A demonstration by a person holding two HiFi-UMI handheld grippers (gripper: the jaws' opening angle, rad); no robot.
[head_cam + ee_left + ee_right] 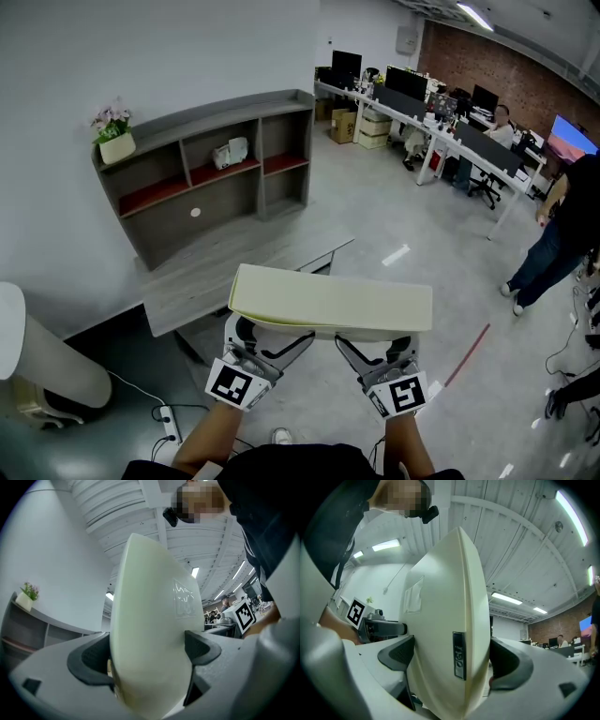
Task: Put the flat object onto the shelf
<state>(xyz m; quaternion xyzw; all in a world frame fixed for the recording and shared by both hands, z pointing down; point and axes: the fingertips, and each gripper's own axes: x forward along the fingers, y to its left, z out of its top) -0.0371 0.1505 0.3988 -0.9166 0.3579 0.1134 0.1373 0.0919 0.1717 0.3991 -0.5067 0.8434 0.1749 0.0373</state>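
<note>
A flat cream-white slab, like a closed laptop (330, 300), is held level in front of me, above the floor. My left gripper (267, 330) is shut on its near left edge, and my right gripper (377, 337) is shut on its near right edge. In the left gripper view the flat object (150, 634) fills the gap between both dark pads (199, 648). The right gripper view shows the same flat object (450, 639) clamped edge-on, with a small label on its rim. The grey shelf unit (216, 169) stands ahead against the white wall.
A low grey desk (216, 272) sits between me and the shelf. A potted flower (114, 131) tops the shelf, a small white item (230, 153) sits in a middle cubby. A person (558, 234) stands right, office desks with monitors (441, 117) behind. A power strip (171, 427) lies on the floor.
</note>
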